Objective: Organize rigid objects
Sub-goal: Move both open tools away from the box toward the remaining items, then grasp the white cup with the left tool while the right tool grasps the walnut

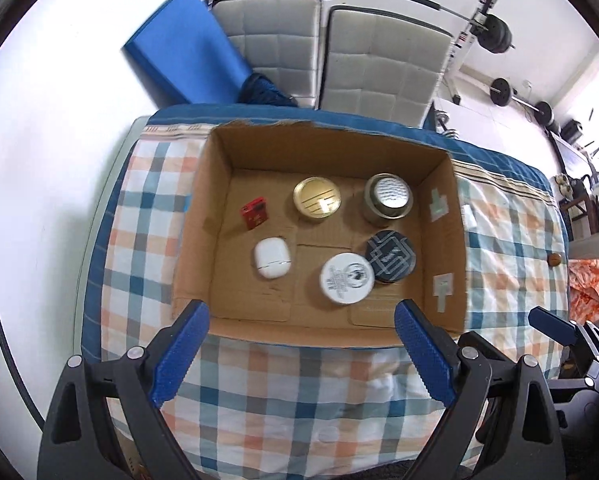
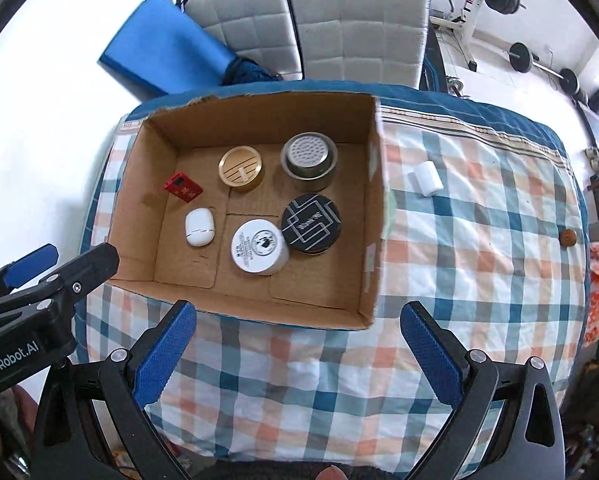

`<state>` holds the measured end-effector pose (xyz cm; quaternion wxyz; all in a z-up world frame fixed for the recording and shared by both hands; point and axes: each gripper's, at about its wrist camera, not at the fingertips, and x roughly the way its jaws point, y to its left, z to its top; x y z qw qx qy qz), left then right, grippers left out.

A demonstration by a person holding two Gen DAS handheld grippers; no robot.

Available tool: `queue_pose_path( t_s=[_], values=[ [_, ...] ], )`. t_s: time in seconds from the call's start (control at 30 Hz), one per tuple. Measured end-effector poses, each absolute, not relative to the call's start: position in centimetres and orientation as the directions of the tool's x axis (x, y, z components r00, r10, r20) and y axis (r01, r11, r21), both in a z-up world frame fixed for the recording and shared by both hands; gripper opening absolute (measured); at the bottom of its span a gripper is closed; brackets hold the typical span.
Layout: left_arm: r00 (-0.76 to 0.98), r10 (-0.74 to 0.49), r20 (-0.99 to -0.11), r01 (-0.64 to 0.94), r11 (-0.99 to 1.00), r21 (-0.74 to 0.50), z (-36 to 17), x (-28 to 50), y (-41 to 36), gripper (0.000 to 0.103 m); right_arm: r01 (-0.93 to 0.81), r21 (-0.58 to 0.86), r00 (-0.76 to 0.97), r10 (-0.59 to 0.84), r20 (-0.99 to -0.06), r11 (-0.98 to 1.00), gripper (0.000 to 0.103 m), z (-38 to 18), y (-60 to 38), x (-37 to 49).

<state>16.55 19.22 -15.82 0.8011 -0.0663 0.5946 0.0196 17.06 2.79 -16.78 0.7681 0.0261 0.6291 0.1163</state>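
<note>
Six small containers (image 2: 259, 251) inside cardboard box (image 2: 373, 216)

A table (image 2: 283, 392) is covered by a checked cloth (image 2: 479, 280) of blue, orange and white squares with a dark blue border. An open cardboard box (image 2: 255, 312) is set on the cloth left of centre in the right wrist view. To its right, a small white cylinder (image 2: 426, 178) and a small brown round piece (image 2: 567, 237) are laid on the cloth, well apart.
</note>
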Motion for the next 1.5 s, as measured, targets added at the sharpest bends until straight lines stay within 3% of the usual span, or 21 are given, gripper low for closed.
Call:
queue_pose_path(
  t_s=[0.33, 0.6, 0.87, 1.23, 1.33, 1.43, 1.5],
  values=[
    [0.326, -0.119, -0.938, 0.092, 0.991, -0.094, -13.6, 20.6, 6.4, 0.095, 0.054, 0.191, 0.235, 0.174, -0.956, 0.98, 0.103, -15.9, -10.1, 18.0],
    [0.232, -0.206, -0.951, 0.235, 0.96, -0.151, -16.3, 26.9, -4.5, 0.095, 0.269, 0.133, 0.242, 0.067, -0.968, 0.954, 0.103, -17.4, -23.7, 20.2],
    [0.128, -0.193, -0.973, 0.158, 0.972, -0.173, -22.2, 33.5, -8.5, 0.095, 0.4, 0.072, 0.189, -0.005, -0.982, 0.914, 0.103, -22.7, -34.2, 24.2],
    [-0.046, -0.152, -0.987, 0.008, 0.988, -0.153, -31.1, 38.0, -9.7, 0.095, 0.493, 0.102, 0.064, 0.081, -0.995, 0.864, 0.103, -34.2, -41.2, 31.0],
    [-0.082, -0.133, -0.988, -0.01, 0.991, -0.132, -33.0, 38.4, -9.6, 0.095, 0.501, 0.107, 0.023, 0.11, -0.994, 0.859, 0.093, -37.0, -41.6, 32.0],
    [-0.122, -0.094, -0.988, -0.027, 0.995, -0.092, -35.1, 38.7, -9.4, 0.095, 0.501, 0.11, -0.01, 0.133, -0.991, 0.858, 0.074, -38.9, -41.5, 32.5],
    [-0.137, -0.076, -0.988, -0.032, 0.997, -0.072, -36.0, 38.8, -9.3, 0.095, 0.502, 0.109, -0.022, 0.138, -0.99, 0.858, 0.056, -39.7, -41.3, 32.6]
  ],
)
